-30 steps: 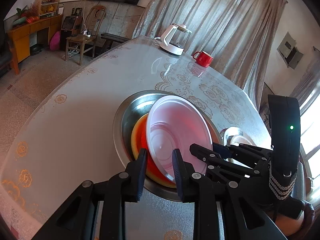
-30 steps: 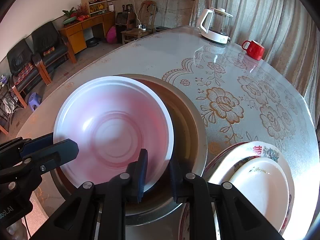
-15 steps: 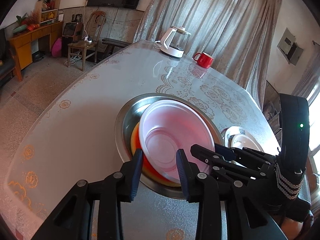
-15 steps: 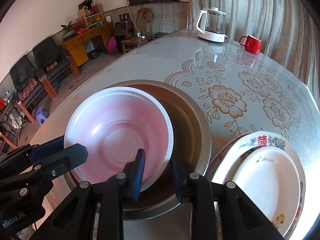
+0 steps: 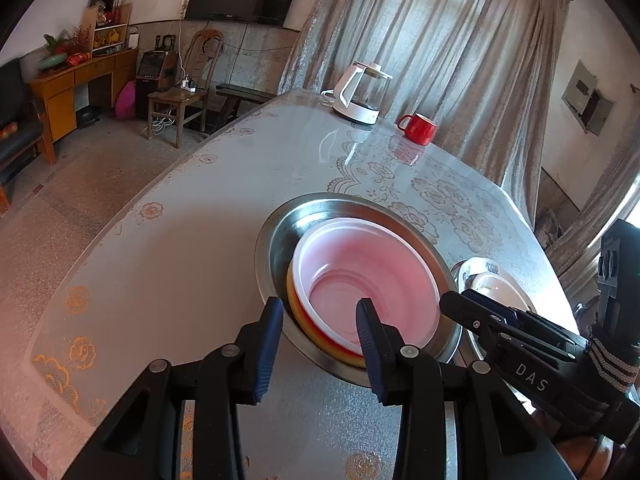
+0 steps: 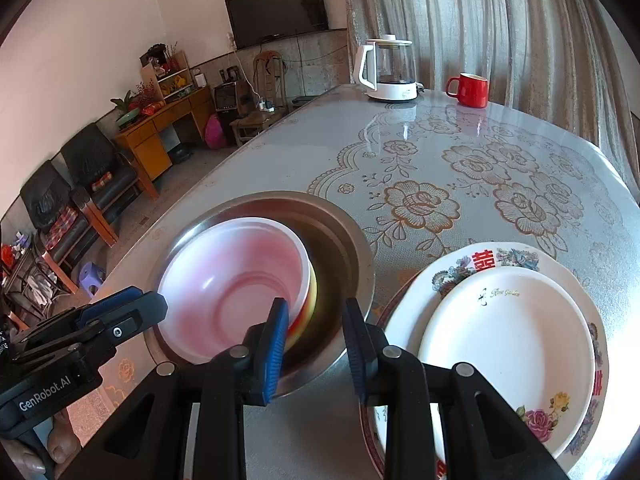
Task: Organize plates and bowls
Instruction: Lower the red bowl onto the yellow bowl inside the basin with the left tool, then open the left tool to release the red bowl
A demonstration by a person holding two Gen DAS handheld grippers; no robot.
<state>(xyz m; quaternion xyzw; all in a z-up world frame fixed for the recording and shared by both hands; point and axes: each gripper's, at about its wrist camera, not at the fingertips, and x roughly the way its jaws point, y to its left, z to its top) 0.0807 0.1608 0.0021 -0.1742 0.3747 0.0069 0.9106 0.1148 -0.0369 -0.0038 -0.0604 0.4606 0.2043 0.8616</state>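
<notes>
I had the white bowl [image 5: 370, 280] sitting mouth-up inside the steel basin [image 5: 280, 236], nested on an orange bowl [image 5: 298, 312] whose rim showed beneath it on the near side. It was round, so it had no long axis to speak of; it leaned slightly toward the basin's left wall. Its inside was glossy white with a pink cast and a flat circular floor. The basin stood near the table's [image 5: 168, 248] near edge, left of the middle.

My left gripper [image 5: 320, 326] hovered over the basin's near rim, its jaws narrow and opening, with the bowls' near rim seen between the blue pads but not pressed by them. My right gripper [image 6: 316, 326] hung at the basin's right side, jaws likewise narrow and opening, nothing clamped.

Just right of the basin, by the table's near edge, a plain white plate [image 6: 508, 348] lay flat on a larger flowered plate [image 6: 460, 266]. A kettle [image 6: 390, 68] and a red mug [image 6: 472, 90] stood at the far edge.
</notes>
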